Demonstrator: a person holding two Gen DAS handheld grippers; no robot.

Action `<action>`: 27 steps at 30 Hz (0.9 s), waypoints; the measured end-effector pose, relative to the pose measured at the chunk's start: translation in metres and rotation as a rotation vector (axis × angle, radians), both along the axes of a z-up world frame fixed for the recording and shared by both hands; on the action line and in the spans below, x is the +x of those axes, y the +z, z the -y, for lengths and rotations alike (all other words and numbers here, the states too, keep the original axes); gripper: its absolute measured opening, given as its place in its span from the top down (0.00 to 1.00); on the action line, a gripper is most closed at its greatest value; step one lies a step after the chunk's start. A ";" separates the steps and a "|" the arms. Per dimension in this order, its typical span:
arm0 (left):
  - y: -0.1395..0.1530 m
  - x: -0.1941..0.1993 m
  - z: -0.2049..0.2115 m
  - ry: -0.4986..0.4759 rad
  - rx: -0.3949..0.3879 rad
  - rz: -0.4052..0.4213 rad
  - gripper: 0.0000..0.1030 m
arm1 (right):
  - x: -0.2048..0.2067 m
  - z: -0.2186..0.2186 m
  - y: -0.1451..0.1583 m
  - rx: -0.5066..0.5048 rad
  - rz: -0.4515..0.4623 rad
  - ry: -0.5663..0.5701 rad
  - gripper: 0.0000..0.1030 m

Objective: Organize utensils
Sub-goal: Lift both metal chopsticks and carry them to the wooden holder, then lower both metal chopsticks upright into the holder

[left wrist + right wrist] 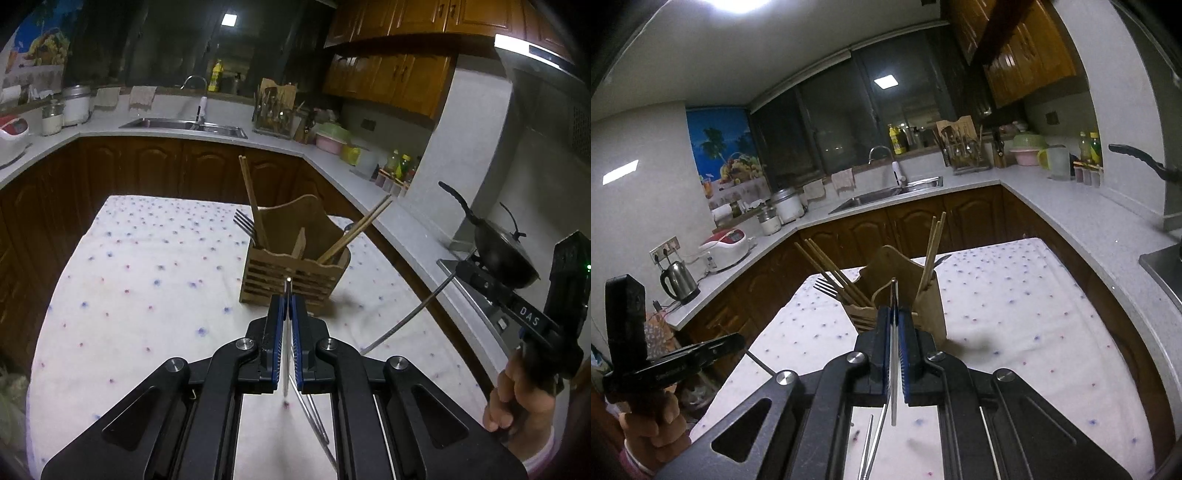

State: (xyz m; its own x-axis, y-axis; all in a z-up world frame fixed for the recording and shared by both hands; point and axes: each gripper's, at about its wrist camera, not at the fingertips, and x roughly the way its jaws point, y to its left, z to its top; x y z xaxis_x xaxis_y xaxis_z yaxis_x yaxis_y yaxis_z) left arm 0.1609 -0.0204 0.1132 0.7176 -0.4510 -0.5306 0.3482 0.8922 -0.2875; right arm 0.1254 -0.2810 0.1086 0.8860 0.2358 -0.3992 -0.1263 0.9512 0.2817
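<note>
The left tool [288, 314] is clamped on a thin metal utensil [285, 369], just short of the wooden holder [295, 273] on the cloth-covered counter [147, 295]. The holder already keeps a fork [243, 223] and chopsticks [251, 199]. The right tool [894, 325] pinches another metal utensil [894, 369]. Such slim, slick stems could likely pivot or slip between the pads, or snag on the leaning chopsticks. "DAS" reads on the right tool's body.
</note>
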 end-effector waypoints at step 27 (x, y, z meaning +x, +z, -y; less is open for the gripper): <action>0.095 0.071 0.023 0.073 -0.031 0.230 0.96 | 0.055 0.005 0.066 -0.013 0.176 -0.061 0.96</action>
State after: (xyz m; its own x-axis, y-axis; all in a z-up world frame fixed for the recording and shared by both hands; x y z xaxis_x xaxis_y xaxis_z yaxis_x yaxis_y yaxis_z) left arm 0.2317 -0.0432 0.2083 0.8491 -0.4071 -0.3366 0.3426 0.9095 -0.2357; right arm 0.1806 -0.2858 0.1750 0.9549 0.1754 -0.2397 -0.1144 0.9620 0.2480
